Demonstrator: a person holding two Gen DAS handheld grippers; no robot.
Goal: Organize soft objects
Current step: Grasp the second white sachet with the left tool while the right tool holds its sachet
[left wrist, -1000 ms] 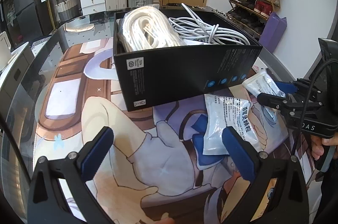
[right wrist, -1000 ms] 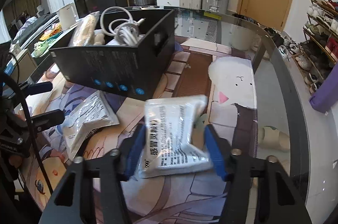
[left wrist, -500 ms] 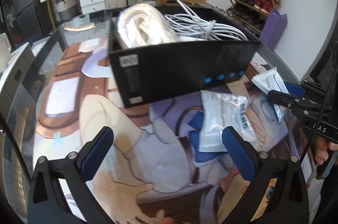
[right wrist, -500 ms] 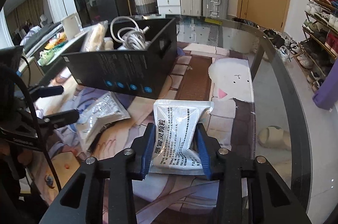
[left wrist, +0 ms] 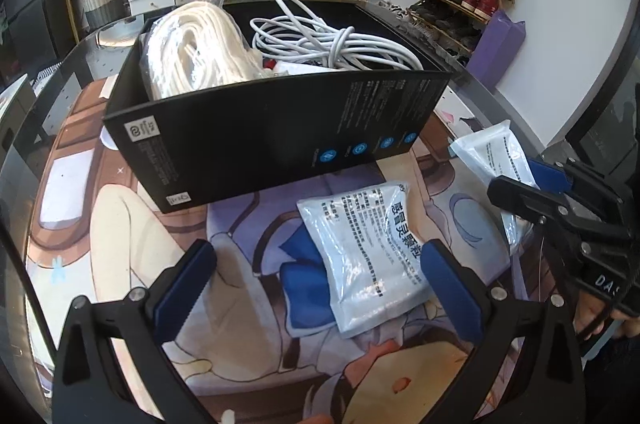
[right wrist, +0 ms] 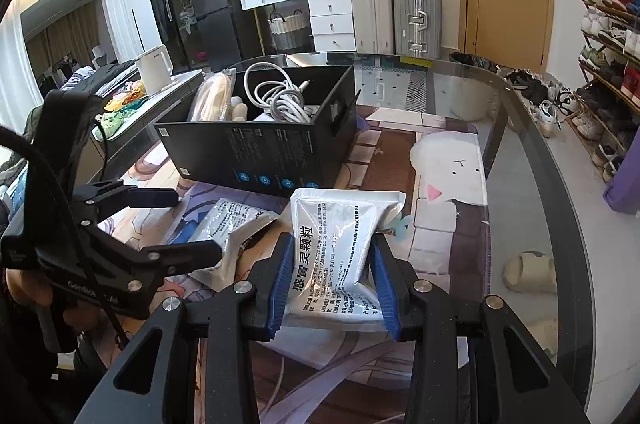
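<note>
Right wrist view: my right gripper (right wrist: 333, 280) is clamped on a silver pouch (right wrist: 340, 244). Its blue pads (right wrist: 280, 288) press the pouch from both sides, so the foil buckles between them, and the jaws have just been closing on it. The pouch is held clear of the mat (right wrist: 440, 232), printed face up, its top edge pointing toward the black box (right wrist: 260, 151).

The box stands open on the mat, just beyond the held pouch. Inside it lie a coil of white cable (right wrist: 280, 95) and, at the left end, a bagged bundle of white rope (right wrist: 212, 95).

A second pouch (right wrist: 230, 236) lies flat on the mat in front of the box, left of the held one.

Left wrist view: my left gripper (left wrist: 316, 284) hangs above the mat with its fingers (left wrist: 184, 288) wide apart and nothing between the pads. The second pouch (left wrist: 368, 256) lies on the mat just inside the right finger; I cannot tell whether the two touch. The box (left wrist: 260, 139) fills the middle, with rope (left wrist: 192, 59) at left and cable (left wrist: 332, 43) at right.

At the right edge my right gripper (left wrist: 532, 179) appears with the held pouch (left wrist: 496, 155) sticking out past its fingers, near the box's right corner.

Under the mat is a glass table (right wrist: 520, 143).
</note>
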